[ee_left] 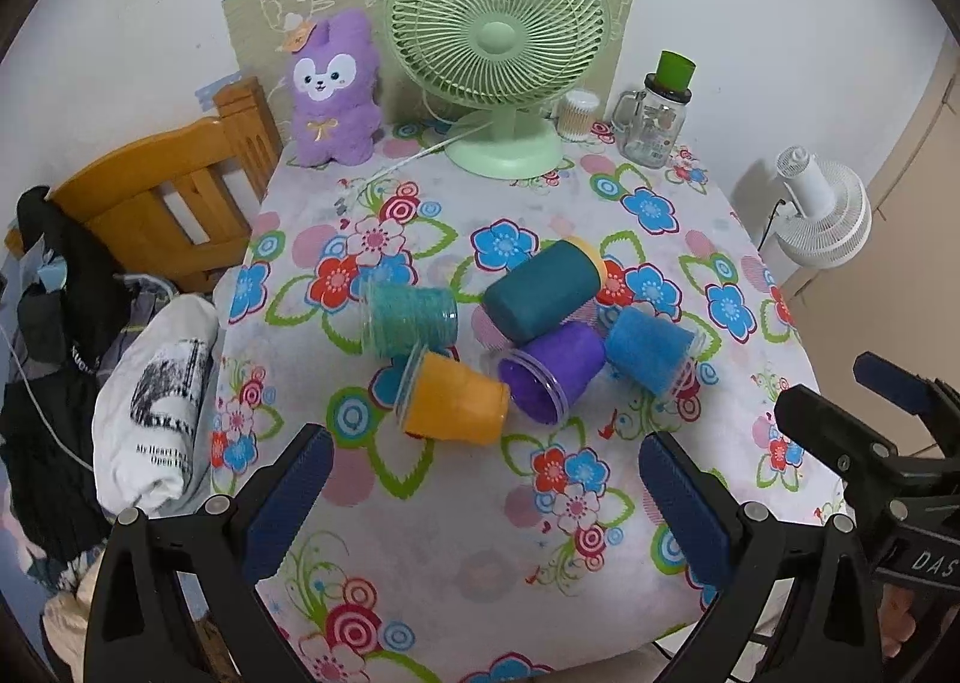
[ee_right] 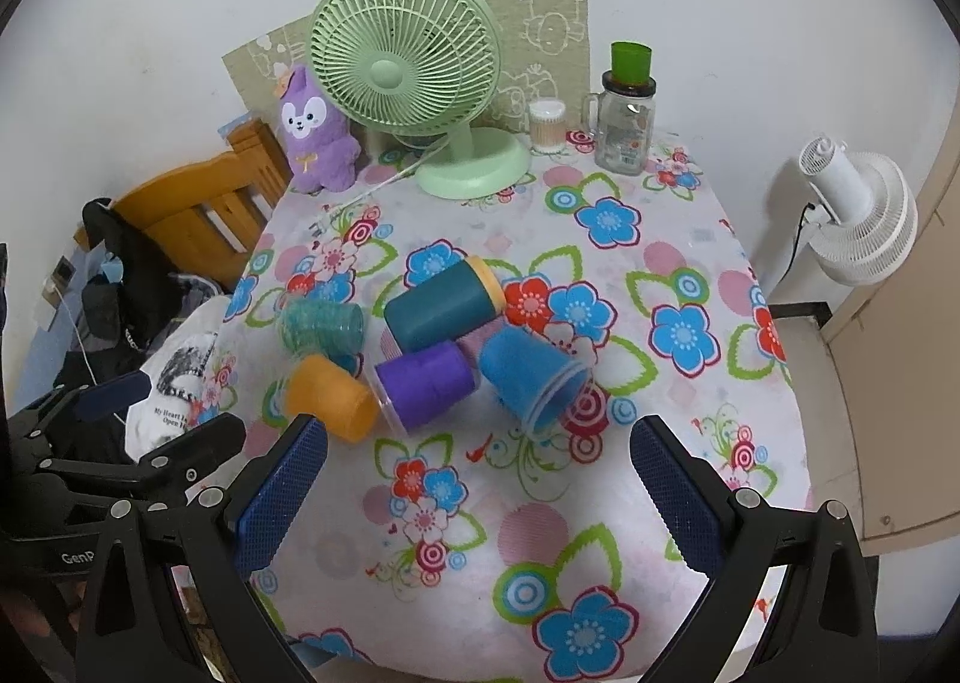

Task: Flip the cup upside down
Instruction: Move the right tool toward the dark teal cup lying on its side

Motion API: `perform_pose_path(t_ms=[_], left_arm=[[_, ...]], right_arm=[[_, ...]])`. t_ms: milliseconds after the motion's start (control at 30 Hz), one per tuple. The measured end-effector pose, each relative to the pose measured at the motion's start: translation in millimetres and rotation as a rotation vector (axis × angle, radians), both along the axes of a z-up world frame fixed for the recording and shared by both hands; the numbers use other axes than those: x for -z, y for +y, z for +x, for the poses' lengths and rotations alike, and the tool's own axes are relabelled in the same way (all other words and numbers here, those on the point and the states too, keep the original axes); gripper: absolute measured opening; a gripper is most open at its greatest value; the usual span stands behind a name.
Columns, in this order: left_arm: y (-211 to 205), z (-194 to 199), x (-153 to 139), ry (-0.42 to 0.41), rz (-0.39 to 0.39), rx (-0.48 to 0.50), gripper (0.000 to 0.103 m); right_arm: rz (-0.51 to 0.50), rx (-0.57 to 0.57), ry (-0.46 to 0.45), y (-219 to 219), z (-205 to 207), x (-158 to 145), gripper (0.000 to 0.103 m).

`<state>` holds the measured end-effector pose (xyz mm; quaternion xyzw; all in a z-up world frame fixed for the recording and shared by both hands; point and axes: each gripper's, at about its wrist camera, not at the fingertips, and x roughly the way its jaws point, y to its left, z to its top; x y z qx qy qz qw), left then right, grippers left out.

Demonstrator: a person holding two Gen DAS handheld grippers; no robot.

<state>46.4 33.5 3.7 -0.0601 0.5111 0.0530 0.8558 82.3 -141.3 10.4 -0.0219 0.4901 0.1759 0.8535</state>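
Several cups lie on their sides in a cluster on the floral table: an orange cup (ee_left: 453,404) (ee_right: 333,395), a purple cup (ee_left: 552,368) (ee_right: 426,386), a blue cup (ee_left: 651,353) (ee_right: 531,377), a clear teal cup (ee_left: 408,320) (ee_right: 321,329) and a dark teal cup with a yellow rim (ee_left: 543,287) (ee_right: 444,302). My left gripper (ee_left: 486,494) is open and empty, a little in front of the orange cup. My right gripper (ee_right: 480,494) is open and empty, in front of the purple and blue cups. The right gripper also shows in the left wrist view (ee_left: 852,413).
A green desk fan (ee_left: 498,47), a purple plush toy (ee_left: 336,89), a cotton swab jar (ee_left: 577,113) and a glass jar topped by a green cup (ee_left: 657,119) stand at the back edge. A wooden chair (ee_left: 168,191) and clothes are at the left, a white fan (ee_left: 825,215) at the right.
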Motion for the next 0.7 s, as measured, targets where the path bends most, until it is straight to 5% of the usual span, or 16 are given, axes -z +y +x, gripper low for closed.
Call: perform_pose_path(t_ms=[700], left_arm=[[3.8,109.7,48.9,0.091,0.030,0.060,0.103]], right_arm=[[-0.012,-0.055,0.069,7.8,111.0,44.4,0.102]])
